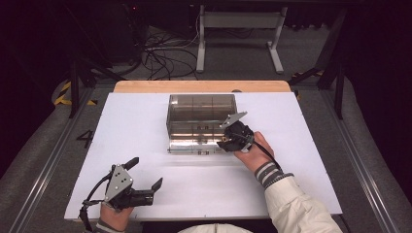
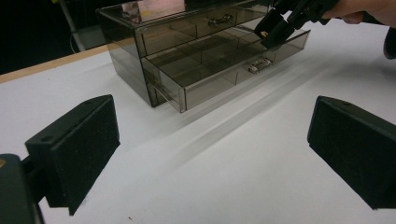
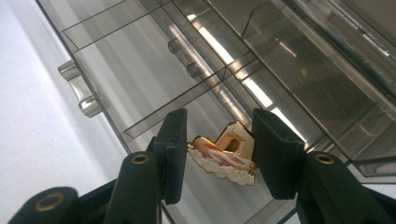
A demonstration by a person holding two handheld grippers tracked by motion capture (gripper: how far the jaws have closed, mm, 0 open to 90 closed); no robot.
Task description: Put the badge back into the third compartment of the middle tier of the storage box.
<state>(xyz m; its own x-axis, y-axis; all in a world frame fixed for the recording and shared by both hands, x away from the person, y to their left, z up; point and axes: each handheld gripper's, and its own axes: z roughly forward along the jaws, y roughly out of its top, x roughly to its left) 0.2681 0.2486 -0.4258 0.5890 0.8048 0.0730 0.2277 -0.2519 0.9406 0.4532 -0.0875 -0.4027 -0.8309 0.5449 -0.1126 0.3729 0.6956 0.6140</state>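
Dark room space is surrounding the work area, with a white metal frame standing on the grey floor at the back and black cables lying tangled beside it. Nearer, a white tabletop with a pale wooden far edge is carrying a smoky clear plastic drawer cabinet at its middle. Its lower drawer is standing pulled out toward the person, showing partitioned compartments and a clear bar handle.

At the drawer's right front corner the right gripper is reaching in, held by a hand in a cream sleeve with a striped cuff. In the right gripper view its jaws are standing partly apart over a compartment, with a small gold and white enamel pin between them; whether the pads are pressing on it I cannot tell.

Well apart, near the table's front left corner, the left gripper is resting with its jaws wide apart and holding nothing.
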